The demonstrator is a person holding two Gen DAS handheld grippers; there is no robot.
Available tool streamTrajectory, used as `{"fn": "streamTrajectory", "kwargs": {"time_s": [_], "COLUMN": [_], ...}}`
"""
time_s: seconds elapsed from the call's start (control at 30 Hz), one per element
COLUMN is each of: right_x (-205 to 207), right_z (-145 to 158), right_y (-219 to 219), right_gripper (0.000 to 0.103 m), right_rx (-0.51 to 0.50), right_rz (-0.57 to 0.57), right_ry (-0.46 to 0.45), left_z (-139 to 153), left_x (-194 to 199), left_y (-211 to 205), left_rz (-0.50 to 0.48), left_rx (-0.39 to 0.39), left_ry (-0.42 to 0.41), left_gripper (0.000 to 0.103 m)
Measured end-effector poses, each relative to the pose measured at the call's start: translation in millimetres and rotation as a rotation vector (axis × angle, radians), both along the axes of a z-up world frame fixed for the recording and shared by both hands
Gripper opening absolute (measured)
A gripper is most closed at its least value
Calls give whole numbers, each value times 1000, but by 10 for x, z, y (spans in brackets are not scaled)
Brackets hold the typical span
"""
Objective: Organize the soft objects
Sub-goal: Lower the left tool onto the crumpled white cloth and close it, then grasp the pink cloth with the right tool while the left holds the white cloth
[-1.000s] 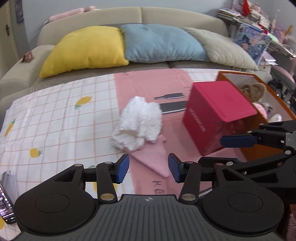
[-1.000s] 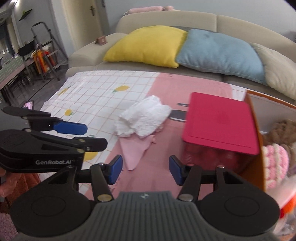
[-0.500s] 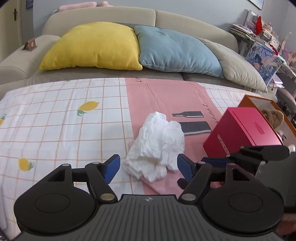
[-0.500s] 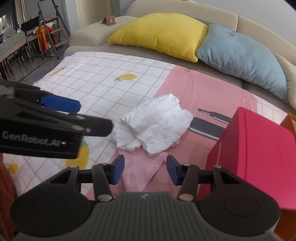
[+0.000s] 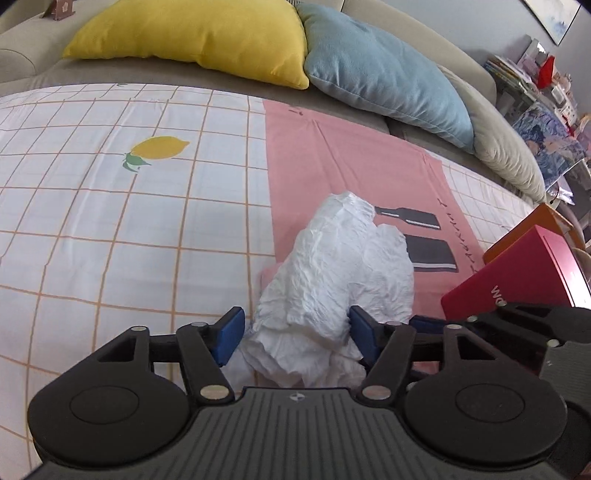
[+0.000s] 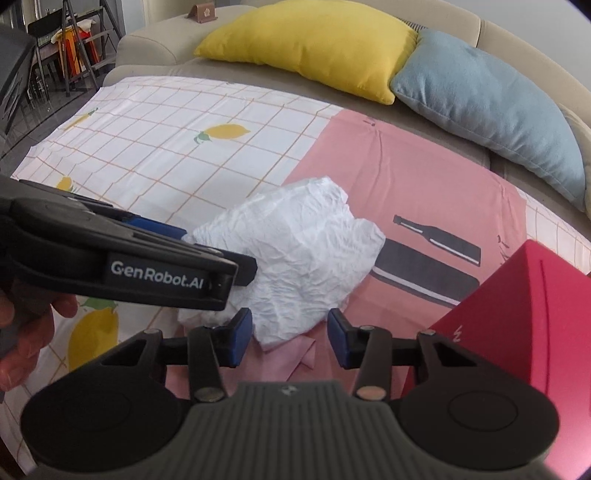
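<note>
A beige sofa (image 6: 155,40) carries 2 cushions side by side and touching, a yellow cushion (image 5: 192,33) and a blue cushion (image 5: 384,70). In front of it lies a checked sheet (image 5: 110,206) with lemon prints, and over its right part a pink cloth (image 5: 332,158) printed with dark bottles. A red box (image 6: 524,306) stands at the right on the pink cloth. The white cloth (image 5: 340,273) (crumpled into a heap) rests on the pink cloth, near the red box but apart from it. The left gripper (image 5: 295,334) has its jaws wide apart around the near end of the white cloth. The right gripper (image 6: 290,334) is also spread apart, low at the white cloth's near edge, gripping nothing.
</note>
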State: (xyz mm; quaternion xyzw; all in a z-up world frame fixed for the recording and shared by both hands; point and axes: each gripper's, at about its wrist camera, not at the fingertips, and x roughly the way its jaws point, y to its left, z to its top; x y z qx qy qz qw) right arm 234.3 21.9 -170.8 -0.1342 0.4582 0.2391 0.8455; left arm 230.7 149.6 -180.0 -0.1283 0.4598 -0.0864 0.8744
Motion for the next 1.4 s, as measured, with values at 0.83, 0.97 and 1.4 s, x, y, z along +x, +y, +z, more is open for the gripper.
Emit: {"fn": "streamTrajectory", "kwargs": {"time_s": [0.83, 0.97, 1.4], "right_x": [-27, -22, -77], "right_z": [61, -36, -169], "right_y": [-73, 0, 203], "right_gripper": [68, 81, 79], "right_rx": [139, 142, 38], "right_rz": [-44, -72, -2], "right_ry": [76, 94, 27], "left_z": [561, 581, 541], "left_x": [-334, -384, -524], "left_y": [55, 103, 156], "left_rz": [101, 160, 187], "left_rx": [97, 163, 120], "left_ry": [-131, -112, -68], "left_gripper": [14, 14, 14]}}
